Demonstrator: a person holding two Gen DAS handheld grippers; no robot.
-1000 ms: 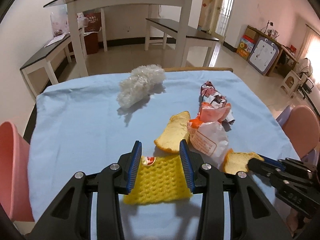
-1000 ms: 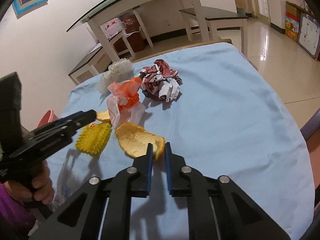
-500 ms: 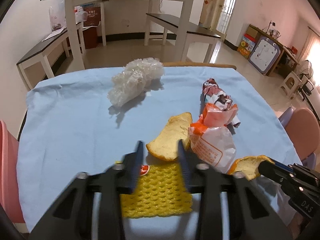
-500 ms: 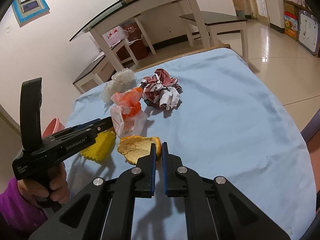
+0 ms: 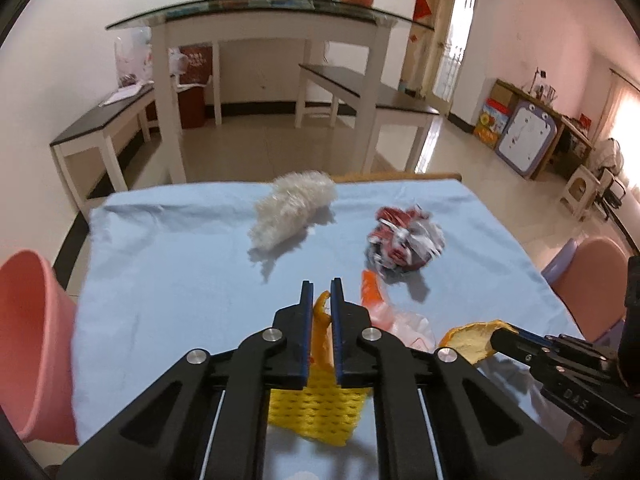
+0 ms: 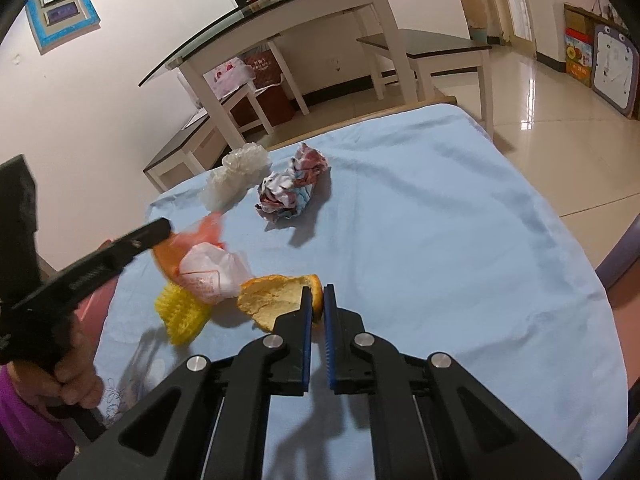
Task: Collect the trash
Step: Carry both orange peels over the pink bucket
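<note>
While clamped on separate orange peels: left gripper (image 5: 321,292), right gripper (image 6: 314,300). Pink bin (image 5: 32,340) at nine o'clock, left-wrist view only.

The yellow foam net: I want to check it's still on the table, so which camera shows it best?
The right wrist view: the yellow foam net lies mostly uncovered on the blue cloth. In the left wrist view, the left gripper hides its upper part.
</note>
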